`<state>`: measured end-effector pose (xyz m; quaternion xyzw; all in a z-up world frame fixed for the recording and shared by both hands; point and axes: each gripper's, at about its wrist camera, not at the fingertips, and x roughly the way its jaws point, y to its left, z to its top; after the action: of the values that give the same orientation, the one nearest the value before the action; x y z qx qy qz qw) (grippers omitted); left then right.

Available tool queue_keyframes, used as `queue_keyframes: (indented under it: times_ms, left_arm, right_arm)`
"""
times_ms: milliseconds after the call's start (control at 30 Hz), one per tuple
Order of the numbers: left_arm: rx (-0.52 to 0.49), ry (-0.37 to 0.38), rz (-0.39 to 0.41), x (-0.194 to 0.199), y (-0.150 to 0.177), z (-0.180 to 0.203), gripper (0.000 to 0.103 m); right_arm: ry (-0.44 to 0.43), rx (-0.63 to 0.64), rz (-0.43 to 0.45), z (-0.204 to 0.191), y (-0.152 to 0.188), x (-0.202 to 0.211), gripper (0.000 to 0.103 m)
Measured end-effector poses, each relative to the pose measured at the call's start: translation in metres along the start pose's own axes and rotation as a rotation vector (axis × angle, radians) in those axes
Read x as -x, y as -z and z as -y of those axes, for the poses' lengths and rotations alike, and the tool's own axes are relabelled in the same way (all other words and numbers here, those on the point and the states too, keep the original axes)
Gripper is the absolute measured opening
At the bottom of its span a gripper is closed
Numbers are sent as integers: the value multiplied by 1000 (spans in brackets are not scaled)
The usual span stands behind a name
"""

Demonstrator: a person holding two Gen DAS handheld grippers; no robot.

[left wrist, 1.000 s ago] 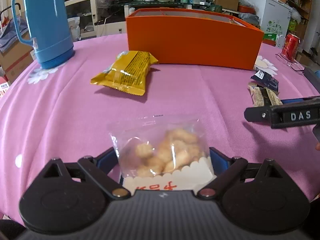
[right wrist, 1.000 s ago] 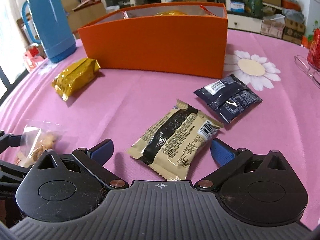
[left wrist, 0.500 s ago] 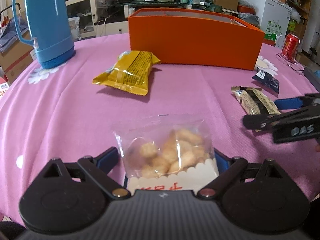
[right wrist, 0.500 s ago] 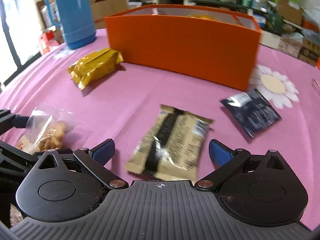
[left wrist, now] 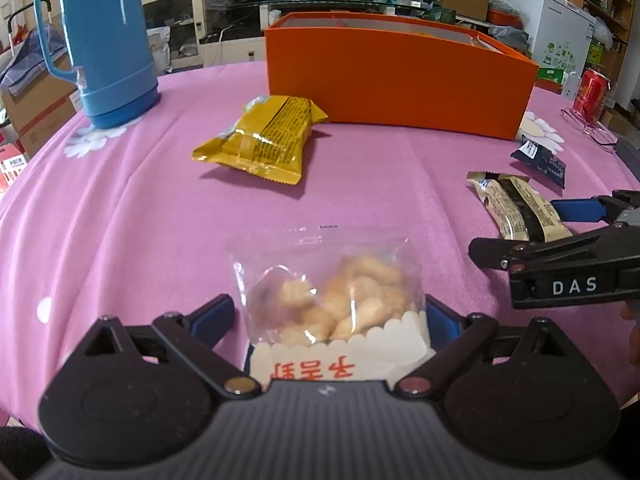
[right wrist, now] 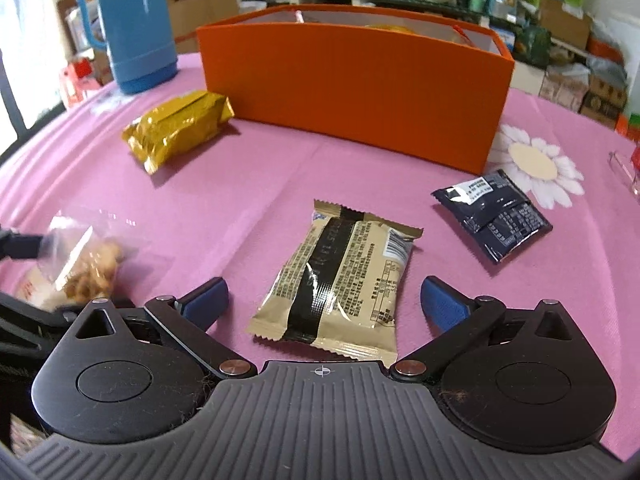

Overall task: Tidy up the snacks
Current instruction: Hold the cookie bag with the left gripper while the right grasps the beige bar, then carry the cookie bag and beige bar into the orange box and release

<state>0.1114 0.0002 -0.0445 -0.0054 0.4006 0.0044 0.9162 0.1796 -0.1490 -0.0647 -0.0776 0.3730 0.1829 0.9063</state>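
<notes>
Straddling now: right gripper (right wrist: 324, 294), jaws wide, has swung square over the beige packet (right wrist: 340, 276), which lay skewed before; left gripper (left wrist: 330, 316), jaws opening, flanks the clear bag (left wrist: 328, 296). Both ready to pinch.

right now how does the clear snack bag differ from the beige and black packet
The clear snack bag is see-through, showing pale puffed pieces, with a white scalloped label; the beige and black packet is opaque, printed foil with crimped ends. The clear bag looks lumpy, while the packet lies flatter. The clear bag sits between the left claw fingers, the packet between the right claw fingers. Both lie ungripped on the pink tablecloth.
</notes>
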Motion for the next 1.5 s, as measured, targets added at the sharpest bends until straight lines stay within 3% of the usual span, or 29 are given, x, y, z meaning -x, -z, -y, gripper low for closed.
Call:
queue_keyframes:
  times_ms: [100, 167, 200, 300, 500, 600, 700, 833, 900, 1000, 1200, 1300, 1333, 1433, 1500]
  left_arm:
    - [3, -3, 1, 0, 0, 0, 95]
    - [6, 10, 17, 4, -1, 1, 75]
    - [0, 13, 15, 5, -2, 2, 70]
    - [13, 20, 2, 7, -3, -1, 68]
    - [70, 55, 1, 16, -8, -13, 68]
    - [104, 96, 15, 18, -28, -23, 68]
    - [109, 126, 75, 15, -72, -35, 68]
    - [109, 151, 202, 2, -148, -46, 68]
    - [115, 154, 243, -14, -185, -43, 68]
    - [120, 160, 242, -45, -223, -29, 69]
    - [100, 134, 172, -110, -253, -6, 69]
    - [111, 126, 152, -120, -253, -7, 80]
    - [112, 124, 167, -115, -252, -9, 85]
    - [96, 112, 261, -76, -241, -16, 94]
    - [95, 102, 311, -44, -226, -24, 100]
  right_arm:
    - [5, 3, 13, 2, 1, 4, 72]
    - [1, 7, 26, 4, -1, 9, 33]
    - [-15, -7, 23, 7, -2, 12, 33]
    - [-36, -20, 24, 8, 0, 17, 29]
    - [-84, -122, 72, 23, -1, 30, 29]
    - [-133, -232, 88, 40, -4, 35, 29]
    - [-199, -331, 146, 58, -21, 49, 29]
    - [-118, -245, 280, 65, -83, 62, 29]
    - [-62, -217, 328, 72, -120, 47, 29]
    - [-20, -216, 344, 83, -157, 6, 29]
    - [-43, -278, 280, 93, -172, -60, 30]
    - [-39, -238, 262, 90, -170, -75, 36]
    - [-46, -238, 269, 89, -170, -75, 44]
    - [-45, -220, 333, 85, -172, -55, 67]
    - [-27, -198, 374, 82, -173, -37, 72]
